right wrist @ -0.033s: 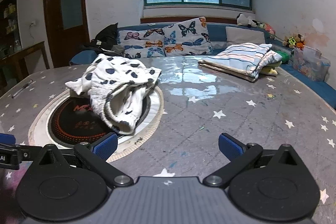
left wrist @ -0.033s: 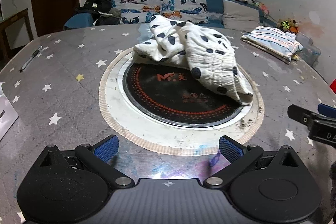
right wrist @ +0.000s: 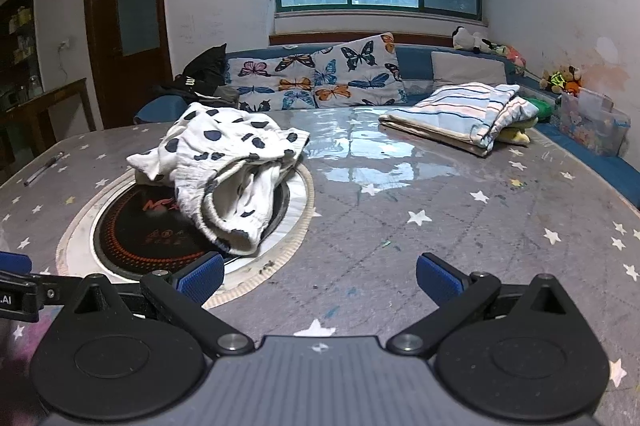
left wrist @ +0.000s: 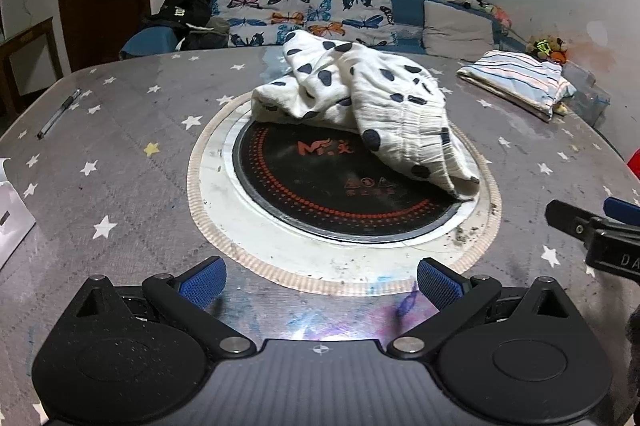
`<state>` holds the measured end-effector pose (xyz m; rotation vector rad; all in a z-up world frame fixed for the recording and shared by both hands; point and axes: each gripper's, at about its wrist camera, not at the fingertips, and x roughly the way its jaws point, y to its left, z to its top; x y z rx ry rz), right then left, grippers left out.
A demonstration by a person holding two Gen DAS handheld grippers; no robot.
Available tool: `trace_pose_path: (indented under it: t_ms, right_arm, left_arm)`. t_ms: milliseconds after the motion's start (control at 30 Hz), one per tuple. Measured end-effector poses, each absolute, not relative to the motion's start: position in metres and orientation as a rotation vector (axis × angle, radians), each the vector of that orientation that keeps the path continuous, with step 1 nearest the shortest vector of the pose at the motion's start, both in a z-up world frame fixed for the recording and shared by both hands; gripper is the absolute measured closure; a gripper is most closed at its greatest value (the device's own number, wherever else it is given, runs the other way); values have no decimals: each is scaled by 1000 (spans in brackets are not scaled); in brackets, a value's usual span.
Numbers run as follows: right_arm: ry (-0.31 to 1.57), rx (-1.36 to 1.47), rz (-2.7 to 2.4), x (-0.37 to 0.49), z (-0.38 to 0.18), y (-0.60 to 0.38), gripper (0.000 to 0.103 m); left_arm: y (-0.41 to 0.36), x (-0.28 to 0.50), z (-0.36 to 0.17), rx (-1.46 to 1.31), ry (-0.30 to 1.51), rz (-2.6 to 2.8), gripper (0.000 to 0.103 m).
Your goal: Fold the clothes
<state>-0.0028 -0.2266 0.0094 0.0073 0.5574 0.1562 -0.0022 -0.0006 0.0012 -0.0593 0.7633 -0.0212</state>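
A crumpled white garment with dark spots (left wrist: 372, 98) lies over the far and right part of the round black cooktop (left wrist: 320, 186) set in the table's middle. It is also in the right wrist view, garment (right wrist: 228, 162) with its elastic waistband facing me. My left gripper (left wrist: 320, 284) hovers over the near table edge, open, nothing between its blue pads, well short of the garment. My right gripper (right wrist: 320, 278) is open too, to the right of the cooktop (right wrist: 140, 234). Its finger shows at the left wrist view's right edge (left wrist: 592, 226).
The table (right wrist: 460, 226) has a grey star-patterned cover. A folded striped garment (right wrist: 460, 114) lies at the far right. A pen (left wrist: 58, 114) rests at the far left, a white paper (left wrist: 12, 222) at the left edge. A sofa with butterfly cushions (right wrist: 320, 74) stands behind.
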Motion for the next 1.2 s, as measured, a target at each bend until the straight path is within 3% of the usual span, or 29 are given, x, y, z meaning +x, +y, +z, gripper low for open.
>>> trace_pose_path:
  t_ms: [1200]
  right_arm:
    - [601, -23, 236, 5, 8, -210, 0]
  left_arm:
    - [-28, 17, 13, -33, 798, -30, 0]
